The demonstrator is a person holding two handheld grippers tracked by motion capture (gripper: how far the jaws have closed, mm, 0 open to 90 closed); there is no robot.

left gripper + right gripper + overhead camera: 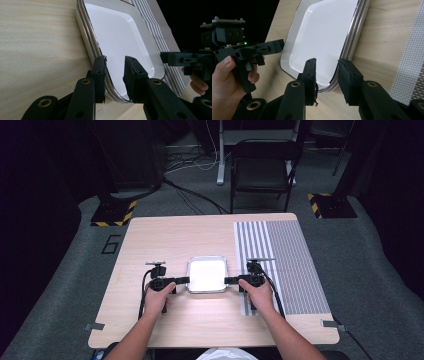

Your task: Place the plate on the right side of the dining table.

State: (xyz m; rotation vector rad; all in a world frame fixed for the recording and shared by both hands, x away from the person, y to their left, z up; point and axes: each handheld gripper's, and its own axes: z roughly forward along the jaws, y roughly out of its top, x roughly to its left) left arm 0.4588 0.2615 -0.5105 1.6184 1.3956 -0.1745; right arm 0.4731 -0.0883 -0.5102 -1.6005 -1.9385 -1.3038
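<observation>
A stack of white square trays (207, 274) with shiny metal rims lies flat at the middle of the wooden table (165, 235). My left gripper (185, 280) is at the stack's left edge and my right gripper (228, 280) at its right edge, each held by a hand. In the left gripper view the stack (120, 32) has its rim between the jaws of my left gripper (115, 75), and a gap shows on the inner side. In the right gripper view my right gripper (327, 76) straddles the rim of the stack (322, 32) the same way, open.
A grey striped mat (285, 255) covers the right part of the table, just beside my right hand. Beyond the far edge a black folding chair (262, 167) stands on the floor among cables. Bare wood lies in front of and behind the trays.
</observation>
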